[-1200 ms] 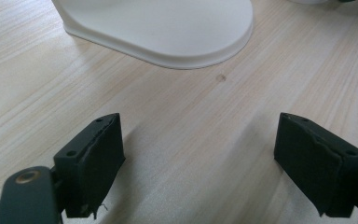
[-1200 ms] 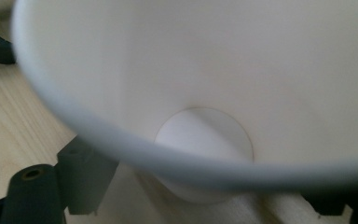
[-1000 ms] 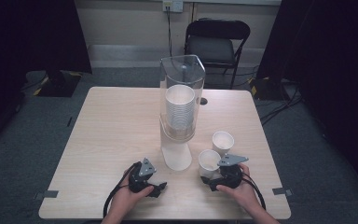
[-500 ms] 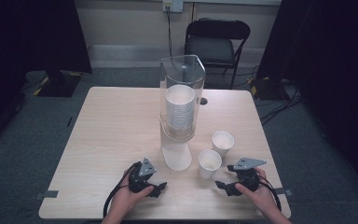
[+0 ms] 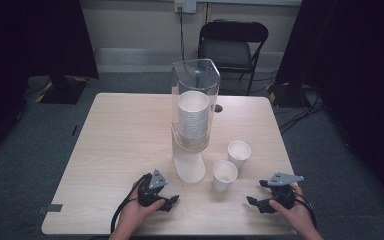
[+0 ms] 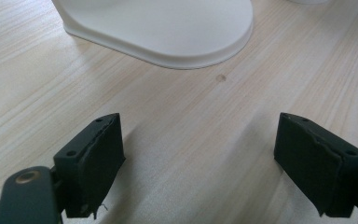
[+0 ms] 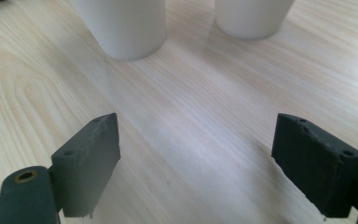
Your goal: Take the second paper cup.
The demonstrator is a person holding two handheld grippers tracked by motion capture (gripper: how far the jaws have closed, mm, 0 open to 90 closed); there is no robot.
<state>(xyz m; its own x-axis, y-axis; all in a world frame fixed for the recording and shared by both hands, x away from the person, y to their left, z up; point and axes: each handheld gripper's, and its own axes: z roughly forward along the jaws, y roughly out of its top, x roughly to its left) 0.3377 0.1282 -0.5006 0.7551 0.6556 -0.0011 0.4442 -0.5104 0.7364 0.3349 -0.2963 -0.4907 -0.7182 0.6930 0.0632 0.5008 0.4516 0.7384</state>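
Right tongs [image 5: 252,201], held in the person's right hand [image 5: 292,212] near the front right corner of the worktop [image 5: 120,145], lie low over the wood with jaws spread wide and nothing between them; the right gripper view shows bare wood between the two black pads [image 7: 91,163]. Ahead of these jaws, and apart from them, stand two white paper cups: the nearer cup [image 5: 224,175] toward the left of the opening, and the farther cup [image 5: 239,155] just behind and to its right, both upright and open at the top. In the right gripper view their lower walls appear at the upper edge, nearer cup [image 7: 121,25] and farther cup [image 7: 251,16], neither one touched. Left tongs [image 5: 171,201], in the left hand [image 5: 135,215], rest at the front of the worktop with jaws likewise spread and empty, pads [image 6: 93,161] over bare wood. Just beyond them sits the white foot [image 6: 163,28] of the cup dispenser [image 5: 194,107], a clear upright tube holding a stack of white cups [image 5: 193,117], with the nearer cup just beside its foot. Behind the worktop stands a black folding chair [image 5: 232,47].
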